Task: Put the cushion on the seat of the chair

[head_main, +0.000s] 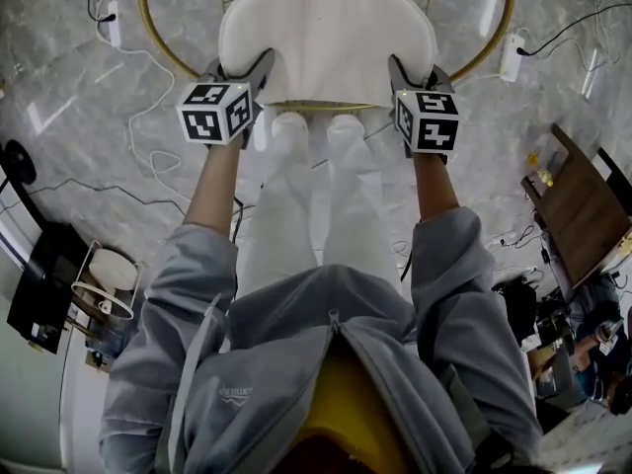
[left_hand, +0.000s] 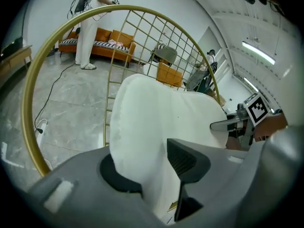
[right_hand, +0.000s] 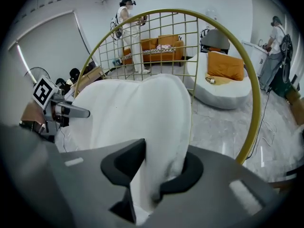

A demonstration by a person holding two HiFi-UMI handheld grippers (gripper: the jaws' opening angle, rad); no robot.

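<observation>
A white cushion [head_main: 326,38] lies over the seat of a chair with a round gold frame [head_main: 158,38], straight ahead of the person's legs. My left gripper [head_main: 240,67] holds the cushion's near left corner and my right gripper [head_main: 415,72] its near right corner. In the left gripper view the cushion [left_hand: 161,122] fills the gap between the jaws of the left gripper [left_hand: 142,170], touching both pads. The right gripper view shows the cushion [right_hand: 133,118] pinched narrow in the right gripper [right_hand: 152,175]. A gold wire backrest [left_hand: 142,37] rises behind. The seat itself is hidden under the cushion.
Power strips [head_main: 112,23] [head_main: 511,55] and loose cables lie on the marble floor around the chair. A wooden table [head_main: 583,210] stands at the right, a white wire stool [head_main: 104,284] at the left. Beyond the chair are a standing person [right_hand: 128,27] and an orange sofa [left_hand: 114,39].
</observation>
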